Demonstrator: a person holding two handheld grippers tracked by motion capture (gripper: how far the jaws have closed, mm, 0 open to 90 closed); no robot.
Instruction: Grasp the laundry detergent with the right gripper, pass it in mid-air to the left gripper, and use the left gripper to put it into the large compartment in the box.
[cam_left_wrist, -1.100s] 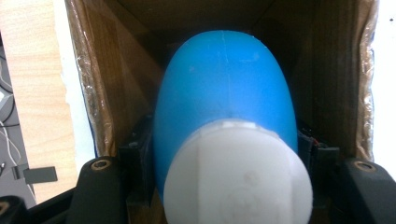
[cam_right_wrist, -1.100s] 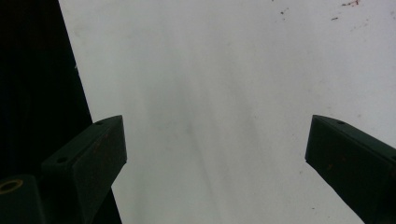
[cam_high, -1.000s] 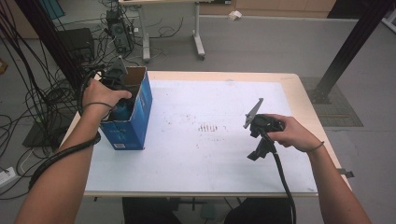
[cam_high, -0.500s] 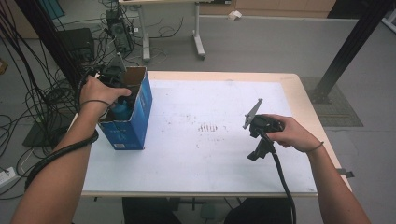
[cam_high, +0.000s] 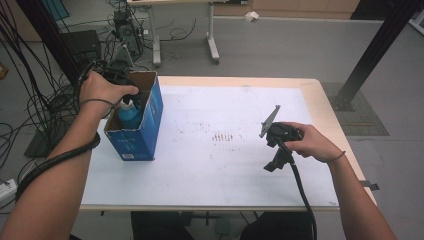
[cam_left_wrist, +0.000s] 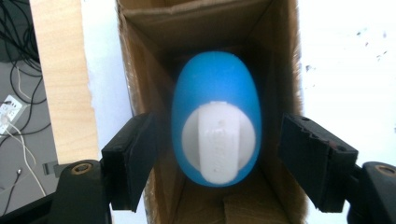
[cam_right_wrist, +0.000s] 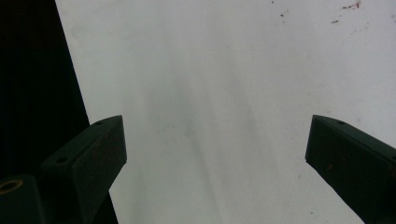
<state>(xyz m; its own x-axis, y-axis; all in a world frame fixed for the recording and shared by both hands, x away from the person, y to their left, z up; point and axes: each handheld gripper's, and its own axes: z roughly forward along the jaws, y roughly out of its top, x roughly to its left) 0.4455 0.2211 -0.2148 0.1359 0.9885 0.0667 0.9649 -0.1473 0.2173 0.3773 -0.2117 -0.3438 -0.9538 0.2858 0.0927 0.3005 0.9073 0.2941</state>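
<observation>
A blue bottle (cam_left_wrist: 215, 93) with a white cap (cam_left_wrist: 218, 142) stands upright inside an open cardboard box (cam_left_wrist: 135, 70). In the high view the box (cam_high: 145, 132), blue on the outside, sits at the table's left edge with the bottle (cam_high: 129, 116) in it. My left gripper (cam_left_wrist: 215, 161) hangs over the box mouth. Its jaws have just been opening and now flank the bottle with a gap on each side. A hand (cam_high: 102, 90) covers it from above. My right gripper (cam_high: 274, 162) rests open over bare tabletop at the right, with nothing between its jaws (cam_right_wrist: 215, 154).
The white table top (cam_high: 210, 165) has a faint patch of dark marks (cam_high: 222, 136) in the middle. Cables and equipment (cam_high: 125, 30) lie on the floor beyond the left side. A black post (cam_high: 370, 55) stands at the far right.
My left hand has lifted a little above the box, and the blue bottle with its white cap now shows below it. The right hand has kept still.
</observation>
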